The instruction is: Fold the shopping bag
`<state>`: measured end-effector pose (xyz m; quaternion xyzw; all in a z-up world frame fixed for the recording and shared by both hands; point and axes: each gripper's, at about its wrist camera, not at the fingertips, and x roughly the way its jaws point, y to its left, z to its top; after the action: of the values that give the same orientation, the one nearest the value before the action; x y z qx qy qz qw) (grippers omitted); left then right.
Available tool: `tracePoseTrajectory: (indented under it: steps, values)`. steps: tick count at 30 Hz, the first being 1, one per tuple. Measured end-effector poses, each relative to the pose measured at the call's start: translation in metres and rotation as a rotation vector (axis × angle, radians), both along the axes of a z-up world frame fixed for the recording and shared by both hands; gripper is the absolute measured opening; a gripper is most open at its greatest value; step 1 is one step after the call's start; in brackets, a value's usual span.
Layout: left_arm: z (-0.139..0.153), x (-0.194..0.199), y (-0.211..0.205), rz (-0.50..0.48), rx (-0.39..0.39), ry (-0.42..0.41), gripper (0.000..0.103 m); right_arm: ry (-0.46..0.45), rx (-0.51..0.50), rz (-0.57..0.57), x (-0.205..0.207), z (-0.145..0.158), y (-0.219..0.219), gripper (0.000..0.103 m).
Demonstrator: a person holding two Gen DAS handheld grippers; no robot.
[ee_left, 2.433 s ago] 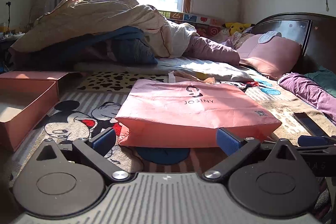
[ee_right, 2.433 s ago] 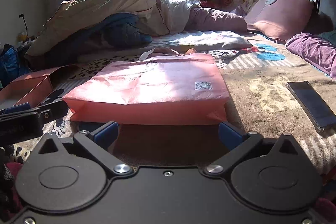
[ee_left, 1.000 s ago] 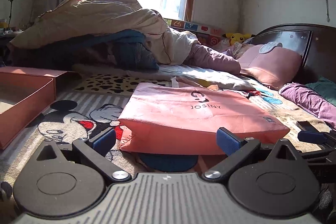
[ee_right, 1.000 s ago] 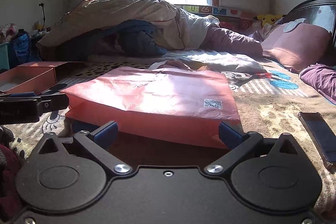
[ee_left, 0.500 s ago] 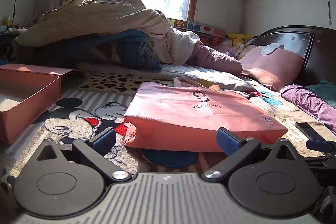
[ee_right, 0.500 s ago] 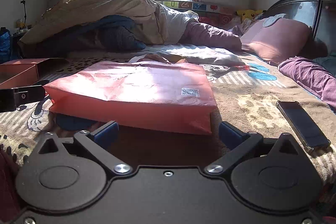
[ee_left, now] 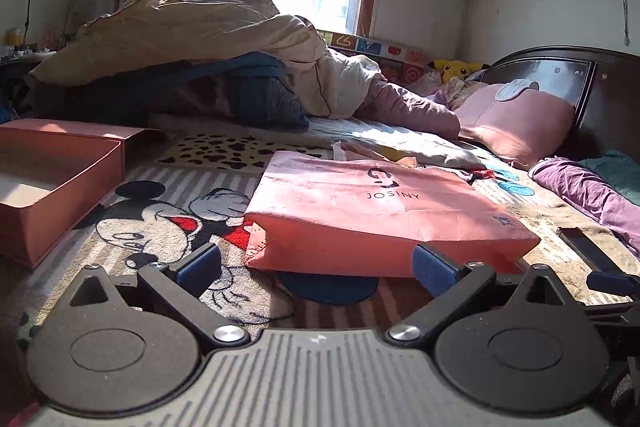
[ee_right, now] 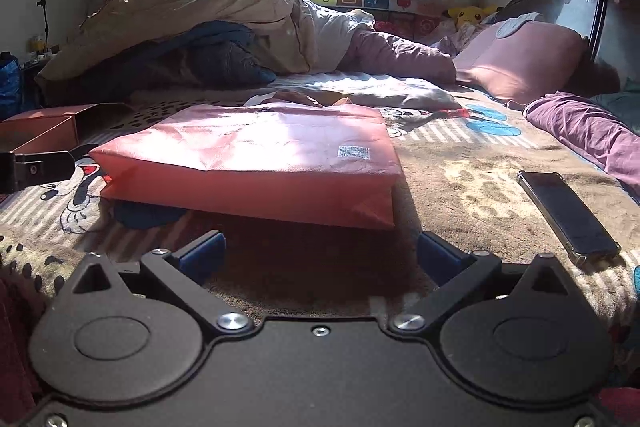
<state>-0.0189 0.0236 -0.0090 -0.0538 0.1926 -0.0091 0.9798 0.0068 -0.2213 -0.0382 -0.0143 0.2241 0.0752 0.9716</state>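
- At mid-frame in both wrist views: pink shopping bag [ee_left: 372,211] lying flat on the bed blanket [ee_left: 168,223], bottom gusset edge toward the cameras, handles [ee_left: 340,151] at the far end.
- At the lower edge of the left view: left gripper [ee_left: 316,265], fingers spread wide, holding nothing, just short of the bag's near edge.
- At the lower edge of the right view: right gripper [ee_right: 320,251], fingers likewise wide and empty, a little back from the near right corner.
- Not settled from this: flat bag fits either a fold yet to be made or a bag merely laid flat and left so.
- For any fold: best to pinch both near corners together, lift evenly, carry the edge toward the handles, press the crease flat; thin stiff fabric likely to spring back.
- At the right of both views: dark phone [ee_right: 566,217] on the blanket, near the bag's right side, a snag for the right gripper.
- At the left of the left view: open pink box [ee_left: 52,183], well apart.
- Across the upper half: heaped quilts [ee_left: 192,39], pink pillow [ee_left: 516,123], clear of the work.
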Motion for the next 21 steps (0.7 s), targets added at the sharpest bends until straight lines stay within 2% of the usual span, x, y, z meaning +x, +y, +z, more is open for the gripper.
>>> tracePoseTrajectory:
  steps: [7,17,21]
  values:
    - [0.001,-0.003,-0.004,-0.016,0.062,-0.01,0.102,0.018,0.003,-0.016,-0.002,0.001,-0.005,0.103]
    - [-0.006,0.008,-0.003,-0.106,0.294,-0.047,0.102,0.001,-0.011,-0.013,0.0,0.003,-0.018,0.103]
    - [-0.01,0.014,0.0,-0.151,0.381,-0.047,0.102,-0.009,-0.066,0.013,0.008,0.0,-0.015,0.103]
